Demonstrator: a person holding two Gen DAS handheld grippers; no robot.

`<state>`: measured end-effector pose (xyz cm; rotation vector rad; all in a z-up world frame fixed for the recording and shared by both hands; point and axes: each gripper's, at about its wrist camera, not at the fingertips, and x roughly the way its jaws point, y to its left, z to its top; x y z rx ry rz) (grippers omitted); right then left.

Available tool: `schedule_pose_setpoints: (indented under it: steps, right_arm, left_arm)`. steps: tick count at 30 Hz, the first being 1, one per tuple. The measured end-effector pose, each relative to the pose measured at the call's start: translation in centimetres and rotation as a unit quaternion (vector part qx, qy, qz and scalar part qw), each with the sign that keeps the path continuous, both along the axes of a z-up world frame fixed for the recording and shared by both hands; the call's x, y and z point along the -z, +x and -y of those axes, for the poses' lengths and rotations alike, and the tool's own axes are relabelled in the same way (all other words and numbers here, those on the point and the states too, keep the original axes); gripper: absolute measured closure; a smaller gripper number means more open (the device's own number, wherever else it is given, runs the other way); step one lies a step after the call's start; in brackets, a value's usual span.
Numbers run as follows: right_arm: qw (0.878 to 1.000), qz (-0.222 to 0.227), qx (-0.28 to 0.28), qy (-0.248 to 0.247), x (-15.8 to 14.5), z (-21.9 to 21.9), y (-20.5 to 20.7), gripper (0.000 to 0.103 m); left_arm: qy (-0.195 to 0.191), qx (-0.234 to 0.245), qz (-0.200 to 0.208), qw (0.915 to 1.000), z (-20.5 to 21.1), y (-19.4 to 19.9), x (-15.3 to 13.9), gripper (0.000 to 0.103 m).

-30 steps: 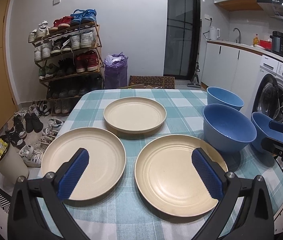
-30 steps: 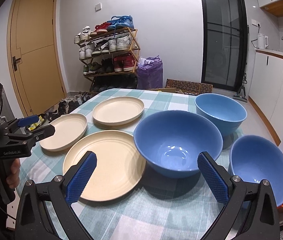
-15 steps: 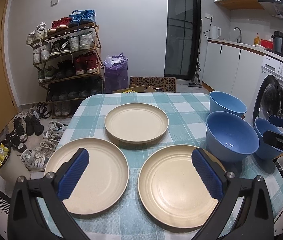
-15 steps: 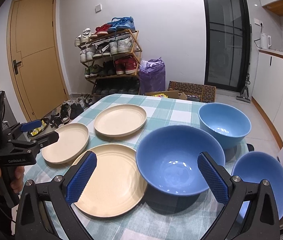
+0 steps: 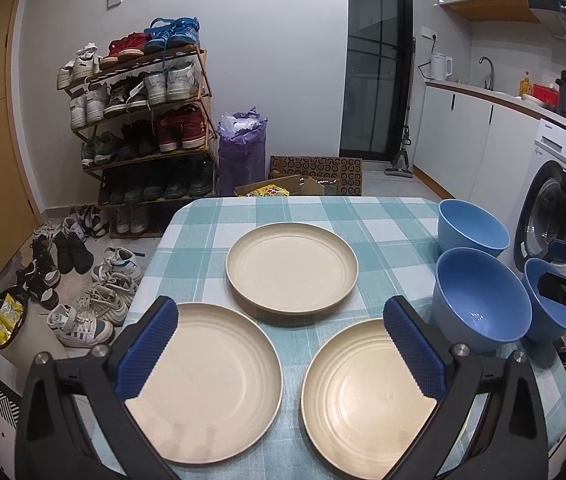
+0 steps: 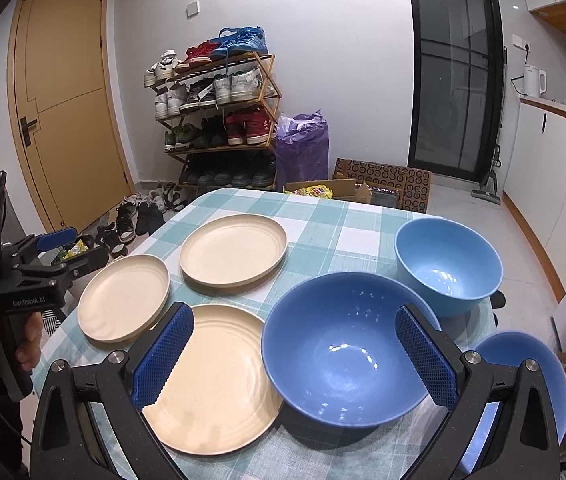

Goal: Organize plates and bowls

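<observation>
Teal-checked desk (image 5: 323,216) | both hand-held grippers spread, empty | round cream plastic plate (image 5: 211,376) under left hand-held gripper (image 5: 279,346) | big blue bowl (image 6: 347,360) under right hand-held gripper (image 6: 295,356)

The person is holding a tool in each hand, both raised above the surface and both gaping wide, nothing sitting between the blue ribbed pads. The left tool (image 5: 281,354) is pointing forward and a little downward, its black arms spreading out from the bottom of its own view. From the right side it is showing in profile (image 6: 71,250), and the left hand (image 6: 1,350) is wrapping bare fingers around its black pistol grip, a dark sleeve trailing below. The right tool (image 6: 295,354) is hanging at much the same tilt. Its tips (image 5: 563,268) are just poking in at the far right edge of the left view.
</observation>
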<state>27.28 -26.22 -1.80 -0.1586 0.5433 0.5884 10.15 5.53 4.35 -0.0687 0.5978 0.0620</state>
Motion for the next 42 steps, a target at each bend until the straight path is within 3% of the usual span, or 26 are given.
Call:
schedule_pose_setpoints:
  steps: [6, 17, 26, 42]
  right_arm:
    - [1.0, -0.004, -0.002, 0.0, -1.2, -0.6, 1.1, 0.0]
    - [1.0, 0.007, -0.01, -0.013, -3.5, -2.3, 2.6, 0.0]
    - [1.0, 0.005, -0.017, -0.023, -4.9, -4.7, 4.6, 0.0]
    - [0.999, -0.033, -0.023, -0.034, -4.7, -7.8, 9.1, 0.0]
  left_arm:
    - [0.006, -0.009, -0.002, 0.9999, -0.8, 1.1, -0.6, 0.0]
    - [-0.023, -0.028, -0.013, 0.9993, -3.1, 3.1, -0.7, 0.0]
    - [-0.006, -0.023, -0.023, 0.9995, -3.3, 4.6, -1.1, 0.0]
    - [-0.007, -0.023, -0.048, 0.9986, -3.9, 7.8, -0.1, 0.0]
